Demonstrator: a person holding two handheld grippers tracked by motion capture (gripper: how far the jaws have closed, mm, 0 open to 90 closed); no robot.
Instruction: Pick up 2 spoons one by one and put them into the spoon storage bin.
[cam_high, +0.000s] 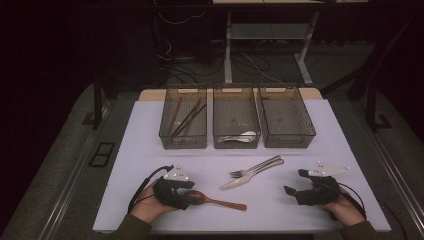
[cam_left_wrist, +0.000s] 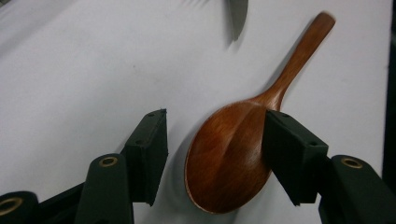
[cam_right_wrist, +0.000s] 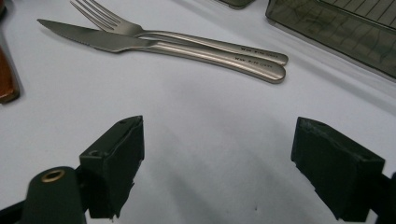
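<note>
- White board (cam_high: 150, 125) covered the table, and dark floor with cables lay behind its far edge.
- Three grey bins stood side by side along the far edge of the board: the left bin (cam_high: 183, 142), the middle bin (cam_high: 235, 142) and the right bin (cam_high: 286, 141).
- Several chopsticks (cam_high: 186, 117) leaned in the left bin; I could not count them exactly. One pale metal spoon (cam_high: 239, 137) lay in the middle bin, near its front wall.
- One fork (cam_high: 252, 167) and one knife (cam_high: 250, 176) lay close together on the bare board, about in the middle between the bins and the near edge.
- One wooden spoon (cam_high: 215, 200) lay near the near edge, left of centre, with its handle pointing toward the right side.
- Two grippers were there, one in each hand.
- Left gripper (cam_left_wrist: 215, 149) was at the bowl of the wooden spoon. Its jaws stood about half open and the bowl lay between them. One pad (cam_left_wrist: 289, 154) touched the edge of the bowl; the other pad (cam_left_wrist: 149, 149) stood apart from it, so the spoon was not clamped.
- Right gripper (cam_right_wrist: 217, 163) rested near the right part of the near edge, with the jaws wide apart over bare board. It held nothing, and the fork and knife lay well in front of it.
</note>
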